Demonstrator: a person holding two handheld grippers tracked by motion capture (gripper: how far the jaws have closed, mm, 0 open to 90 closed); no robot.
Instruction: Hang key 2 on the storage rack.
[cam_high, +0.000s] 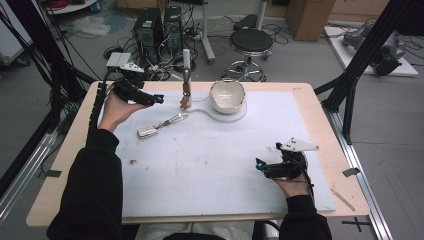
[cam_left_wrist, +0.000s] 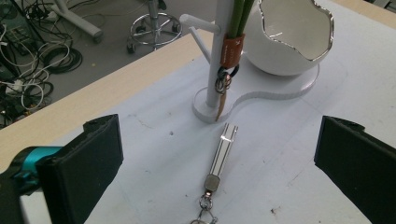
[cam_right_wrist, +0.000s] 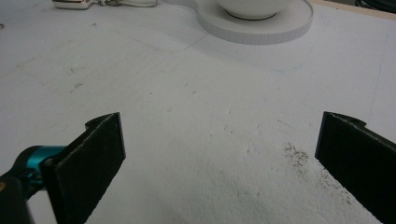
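Observation:
A white stand (cam_high: 186, 70) rises from a white base (cam_high: 239, 114) that also carries a white bowl (cam_high: 227, 96) with a wavy silver rim. A brown leather tag with green straps and a key ring (cam_left_wrist: 231, 49) hangs on the stand's post (cam_left_wrist: 219, 56). A silver keychain (cam_high: 161, 124) lies flat on the white mat, its metal bar (cam_left_wrist: 222, 151) pointing at the post. My left gripper (cam_high: 159, 98) hovers open just left of the stand, above the keychain. My right gripper (cam_high: 259, 165) stands open near the mat's front right, nothing between its jaws.
The white mat (cam_high: 210, 160) covers most of the wooden table (cam_high: 60, 165). A black stool (cam_high: 250, 42), computer towers (cam_high: 149, 30) and tangled cables sit on the floor beyond the far edge. Black frame posts (cam_high: 360, 55) flank the table.

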